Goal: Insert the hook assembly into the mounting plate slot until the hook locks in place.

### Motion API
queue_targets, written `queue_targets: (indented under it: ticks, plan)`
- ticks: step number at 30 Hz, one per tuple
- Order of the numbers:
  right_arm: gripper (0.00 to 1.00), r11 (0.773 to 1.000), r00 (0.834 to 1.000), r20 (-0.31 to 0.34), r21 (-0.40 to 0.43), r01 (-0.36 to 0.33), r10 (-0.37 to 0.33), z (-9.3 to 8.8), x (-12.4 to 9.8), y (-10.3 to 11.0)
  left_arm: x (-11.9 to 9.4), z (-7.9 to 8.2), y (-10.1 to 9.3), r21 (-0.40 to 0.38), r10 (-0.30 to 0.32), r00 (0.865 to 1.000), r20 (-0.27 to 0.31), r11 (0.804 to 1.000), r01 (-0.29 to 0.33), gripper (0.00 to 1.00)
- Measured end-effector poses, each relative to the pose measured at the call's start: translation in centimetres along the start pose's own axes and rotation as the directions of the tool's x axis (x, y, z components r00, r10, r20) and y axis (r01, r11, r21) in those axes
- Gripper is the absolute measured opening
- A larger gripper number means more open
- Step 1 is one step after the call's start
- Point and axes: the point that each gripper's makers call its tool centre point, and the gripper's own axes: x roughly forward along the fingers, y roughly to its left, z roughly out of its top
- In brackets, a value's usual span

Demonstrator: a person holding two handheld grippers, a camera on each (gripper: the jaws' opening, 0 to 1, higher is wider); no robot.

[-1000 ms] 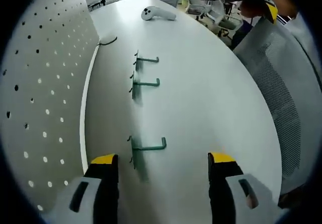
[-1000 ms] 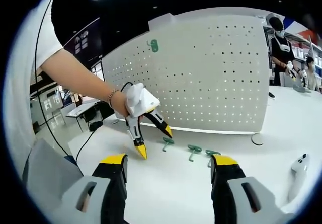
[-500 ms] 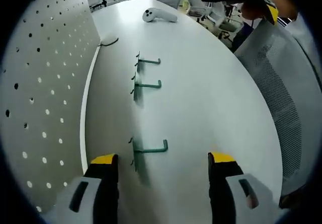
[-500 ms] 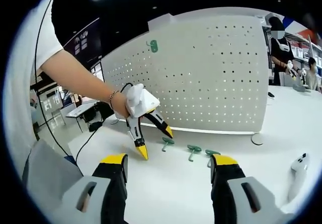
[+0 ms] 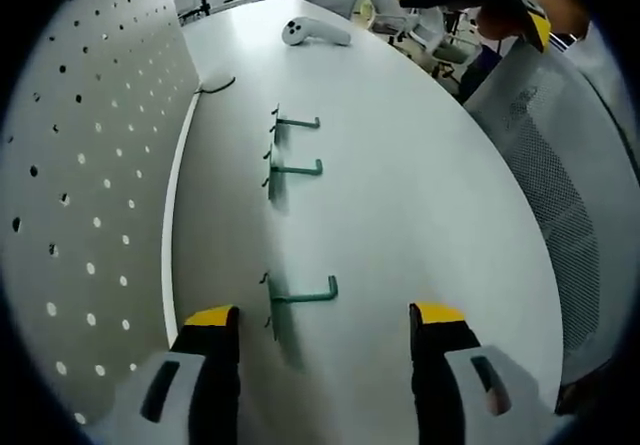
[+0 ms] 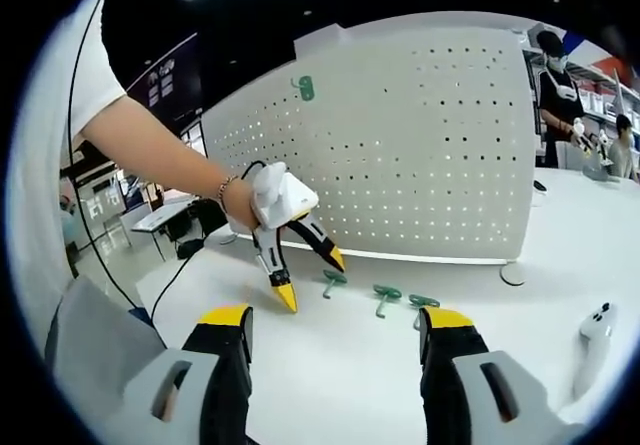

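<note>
Three green hooks lie on the white table beside the white pegboard (image 5: pixel 70 165): the nearest hook (image 5: pixel 297 297), a middle hook (image 5: pixel 293 170) and a far hook (image 5: pixel 296 122). My left gripper (image 5: pixel 324 317) is open, its yellow-tipped jaws hovering either side of the nearest hook. In the right gripper view the left gripper (image 6: pixel 308 277) hangs open above the same hooks (image 6: pixel 384 296), held by a hand. The pegboard (image 6: pixel 430 145) stands upright with one green hook (image 6: pixel 305 88) mounted near its top left. My right gripper (image 6: pixel 335 320) is open and holds nothing.
A white controller (image 5: pixel 312 30) lies far along the table, also seen as the controller (image 6: pixel 592 337) at the right. A black cable (image 5: pixel 215 84) loops by the pegboard base. A grey mesh chair (image 5: pixel 570 185) stands beside the table. People stand in the background (image 6: pixel 557 85).
My left gripper has edged slightly forward toward the nearest hook. The right gripper has stayed put.
</note>
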Motion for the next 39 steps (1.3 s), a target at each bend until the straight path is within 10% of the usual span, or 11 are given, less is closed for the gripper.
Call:
queue_targets:
  ticks: [39]
  plan:
    - [0.62,1.0,1.0,0.014,0.012,0.017,-0.017,0.2,-0.2,-0.4,-0.7,-0.3,2.3,-0.106,0.084,0.997,0.003,0.991,-0.083,0.2]
